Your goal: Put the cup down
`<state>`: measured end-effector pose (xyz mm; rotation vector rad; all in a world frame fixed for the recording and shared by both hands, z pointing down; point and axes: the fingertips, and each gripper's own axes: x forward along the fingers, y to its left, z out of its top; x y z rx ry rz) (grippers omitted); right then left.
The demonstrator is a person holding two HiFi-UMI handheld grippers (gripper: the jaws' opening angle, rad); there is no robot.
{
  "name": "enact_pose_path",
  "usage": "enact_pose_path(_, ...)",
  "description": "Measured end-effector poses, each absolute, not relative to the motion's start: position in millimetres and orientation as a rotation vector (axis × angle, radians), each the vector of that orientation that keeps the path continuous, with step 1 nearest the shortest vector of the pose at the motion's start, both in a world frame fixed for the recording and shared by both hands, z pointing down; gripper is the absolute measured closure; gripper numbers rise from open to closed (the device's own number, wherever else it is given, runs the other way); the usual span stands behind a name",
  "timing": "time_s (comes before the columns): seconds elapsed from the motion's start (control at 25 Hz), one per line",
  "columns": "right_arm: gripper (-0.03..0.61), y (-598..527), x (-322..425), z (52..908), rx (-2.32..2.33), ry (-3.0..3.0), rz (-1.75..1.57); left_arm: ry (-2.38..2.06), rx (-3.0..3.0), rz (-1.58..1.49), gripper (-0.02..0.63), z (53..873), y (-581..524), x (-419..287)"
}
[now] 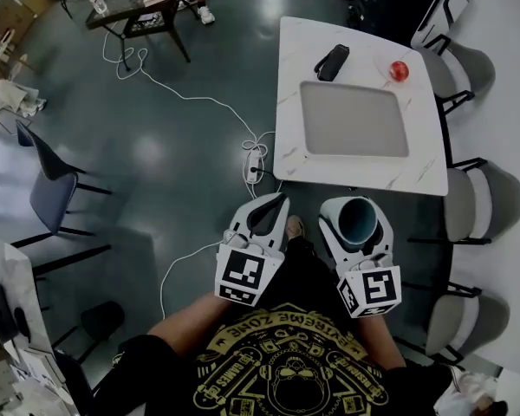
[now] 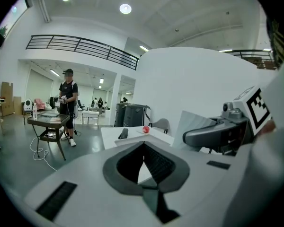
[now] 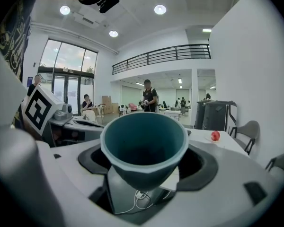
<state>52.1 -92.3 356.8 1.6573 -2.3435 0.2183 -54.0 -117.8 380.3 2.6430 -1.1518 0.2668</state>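
Teal cup sits upright, squeezed by the right tool, in the air near the white surface. The left tool is closed, empty. Keep the cup level, lower slowly, then let go.

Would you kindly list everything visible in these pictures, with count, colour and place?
table: one, white, ahead of the person.
tray: one, grey, middle of the table, bare.
black object: one, black, on the table beyond the tray.
round object: one, red, table's far right corner.
chairs: three, grey, along the table's right side.
side chair: one, blue-grey, on the floor at left.
power strip: one, white with cable, on the floor by the table.
bystander: one, dark clothes, beside a distant dark table.
cup: one, teal, upright in the right claw.
left claw: one, white, closed, empty.
right claw: one, white, closed around the cup.
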Motion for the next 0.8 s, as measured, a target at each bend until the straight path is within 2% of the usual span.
enact_pose_path(0.8,0.196,-218,125,390,1.574,-2.378,0.296,-1.256,2.537,0.321,0.603,402,-228,11)
